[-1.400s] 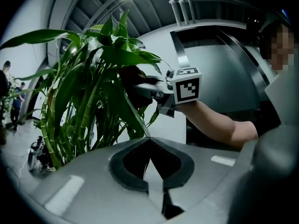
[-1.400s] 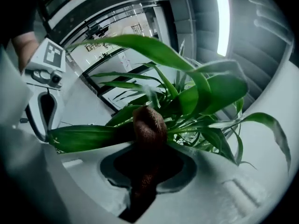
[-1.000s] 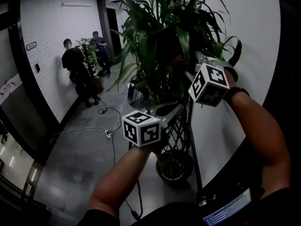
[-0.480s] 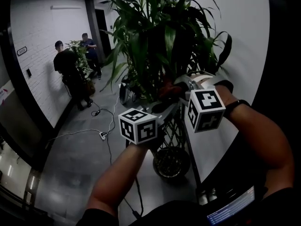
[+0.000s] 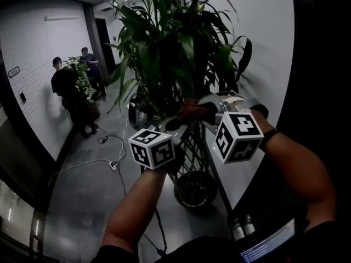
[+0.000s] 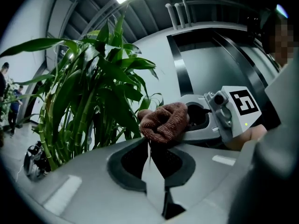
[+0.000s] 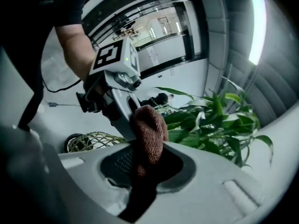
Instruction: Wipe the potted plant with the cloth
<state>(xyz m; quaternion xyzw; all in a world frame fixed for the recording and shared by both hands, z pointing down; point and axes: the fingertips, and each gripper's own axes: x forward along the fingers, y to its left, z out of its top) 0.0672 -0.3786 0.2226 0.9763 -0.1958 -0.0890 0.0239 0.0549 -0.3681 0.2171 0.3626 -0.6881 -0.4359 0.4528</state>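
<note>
The tall potted plant [image 5: 164, 43] stands in a wicker-covered pot [image 5: 194, 188] against the white wall. My right gripper [image 5: 200, 111] is shut on a reddish-brown cloth [image 5: 192, 112] [image 7: 148, 134], bunched at its tips among the lower leaves. My left gripper [image 5: 174, 124] [image 6: 149, 146] points at the cloth from just below it, almost touching. Its jaws have just been opening and stand a narrow slit apart, with a thin leaf edge in the slit running up to the cloth [image 6: 163, 120]. The right gripper [image 6: 205, 118] shows just behind the cloth.
Two people [image 5: 68, 86] stand by another plant at the far left wall. A cable and power strip [image 5: 112, 165] lie on the grey floor. The white wall [image 5: 258, 48] is close behind the plant. A lit screen [image 5: 269, 245] is at the lower right.
My right gripper has come down and leftward with the cloth, closing on the left gripper's tips. The left gripper has hardly moved.
</note>
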